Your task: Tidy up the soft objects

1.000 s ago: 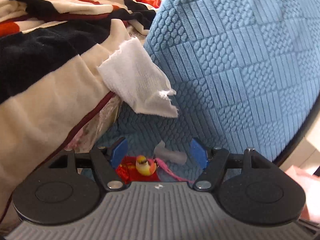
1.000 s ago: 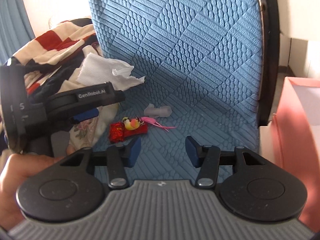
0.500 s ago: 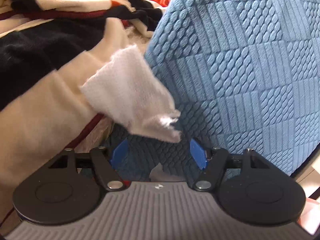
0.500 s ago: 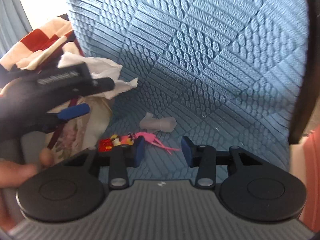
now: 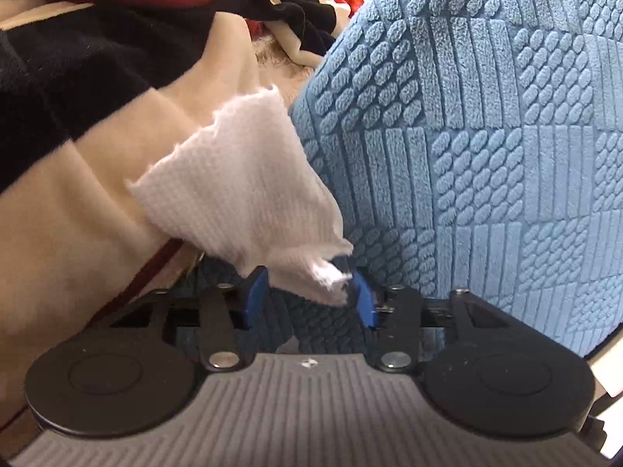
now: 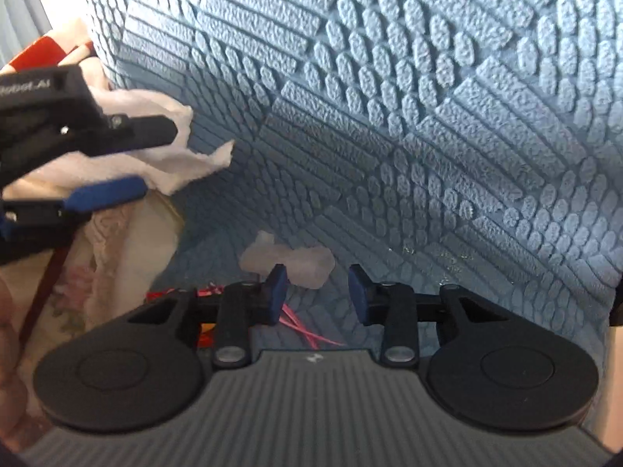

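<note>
A white tissue (image 5: 241, 186) lies on the striped blanket, its ragged corner hanging down between the blue pads of my left gripper (image 5: 311, 297). Those jaws are closing and a gap still shows on each side of the corner. In the right wrist view the left gripper (image 6: 128, 161) enters from the left, around the same tissue (image 6: 175, 159). My right gripper (image 6: 317, 292) is low over the blue seat and its jaws are closing. A pale translucent lump (image 6: 300, 258) lies just past its left fingertip, not pinched. Pink strings (image 6: 307, 330) trail under the jaws.
Textured blue upholstery (image 5: 486, 136) forms the seat and a steep back close ahead of both grippers (image 6: 409, 97). A black, cream and red blanket (image 5: 78, 78) is heaped on the left. A floral cloth (image 6: 113, 257) and a red scrap (image 6: 161, 294) lie at the blanket's foot.
My left gripper moved up to the tissue and its jaws narrowed around the hanging corner. My right gripper sank and advanced to the translucent lump; the small bird toy slid out of view beneath it.
</note>
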Tool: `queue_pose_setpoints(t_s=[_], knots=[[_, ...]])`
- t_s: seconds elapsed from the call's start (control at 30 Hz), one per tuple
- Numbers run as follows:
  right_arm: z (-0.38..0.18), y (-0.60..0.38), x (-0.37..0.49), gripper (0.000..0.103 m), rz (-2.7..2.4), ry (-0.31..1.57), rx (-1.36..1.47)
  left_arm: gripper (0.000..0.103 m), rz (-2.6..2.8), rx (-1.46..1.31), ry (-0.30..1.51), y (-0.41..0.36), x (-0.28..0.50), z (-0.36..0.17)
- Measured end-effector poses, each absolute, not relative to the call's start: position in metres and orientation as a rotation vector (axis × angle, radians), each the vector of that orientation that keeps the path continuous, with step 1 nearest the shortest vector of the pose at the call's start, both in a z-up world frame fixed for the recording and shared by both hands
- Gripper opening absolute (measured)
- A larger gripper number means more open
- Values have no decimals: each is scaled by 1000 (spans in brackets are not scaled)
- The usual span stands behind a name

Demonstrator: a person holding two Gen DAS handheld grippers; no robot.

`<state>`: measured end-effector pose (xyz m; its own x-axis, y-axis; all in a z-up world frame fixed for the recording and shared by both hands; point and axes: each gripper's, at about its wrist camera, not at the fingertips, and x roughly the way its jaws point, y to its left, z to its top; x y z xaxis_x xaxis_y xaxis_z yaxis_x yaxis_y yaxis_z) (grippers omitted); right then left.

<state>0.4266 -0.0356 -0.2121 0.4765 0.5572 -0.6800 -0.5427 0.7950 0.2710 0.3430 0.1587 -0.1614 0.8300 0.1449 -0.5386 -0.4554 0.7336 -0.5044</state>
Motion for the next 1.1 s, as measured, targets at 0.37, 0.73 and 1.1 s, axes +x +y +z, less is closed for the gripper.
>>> queue_pose_setpoints(t_s=[0.37,0.73,1.1], knots=[[-231,-20,433,32,690,866,31,21,357,-683,497,167,344,-169],[-233,-2,431,19,721,852,2,12,356,-722,495,180,339,-171],[-199,-8,423,3,744,774,38,5,278,-617,464,166,326,-148]])
